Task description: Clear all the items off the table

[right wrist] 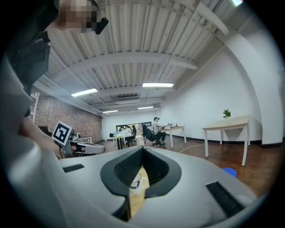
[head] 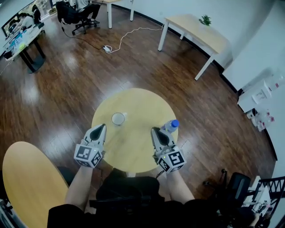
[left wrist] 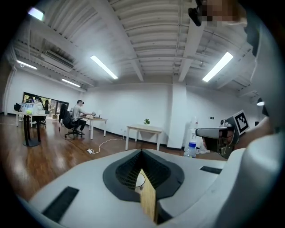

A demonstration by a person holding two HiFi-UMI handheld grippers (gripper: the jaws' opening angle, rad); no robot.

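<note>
A round yellow table (head: 133,151) carries a clear cup (head: 118,118) left of centre and a water bottle with a blue cap (head: 171,125) near its right edge. My left gripper (head: 101,127) hovers over the table's near left, just short of the cup, jaws shut and empty. My right gripper (head: 154,130) hovers beside the bottle on its left, its jaws also closed on nothing. In the left gripper view the tips (left wrist: 141,150) meet; the cup (left wrist: 140,179) shows through the hollow below and the bottle (left wrist: 192,149) stands to the right. The right gripper view shows closed tips (right wrist: 143,148) and the cup (right wrist: 135,181).
A second round yellow table (head: 26,182) lies at the near left. A rectangular wooden table (head: 196,33) with a small plant stands far right. A cable and power strip (head: 107,48) lie on the wood floor. A person sits at a desk (head: 78,11) far back.
</note>
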